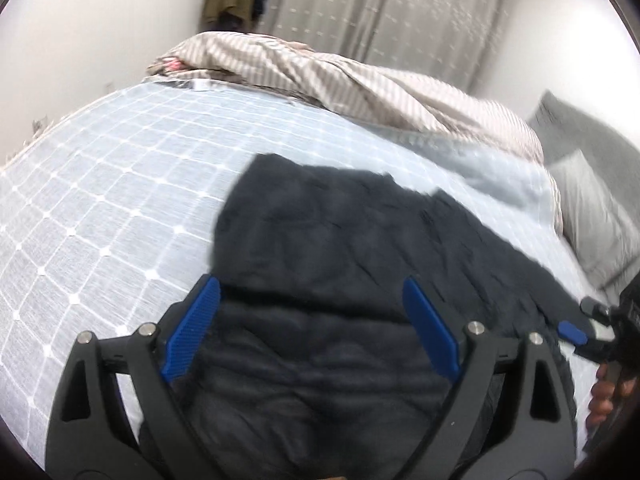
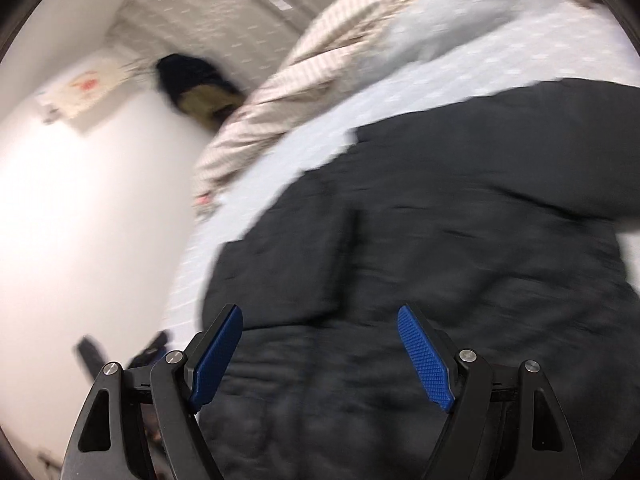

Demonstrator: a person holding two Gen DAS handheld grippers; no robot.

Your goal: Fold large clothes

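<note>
Dark padded jacket (image 1: 320,280) spread on checked bedsheet (image 1: 100,200), creased, apparently not fully folded; left gripper (image 1: 312,328) and right gripper (image 2: 320,356) wide apart, empty, jacket at 12 o'clock.

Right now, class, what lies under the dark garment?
The dark garment lies on the light blue checked bedspread, which shows around it. The part beneath the garment is covered.
</note>
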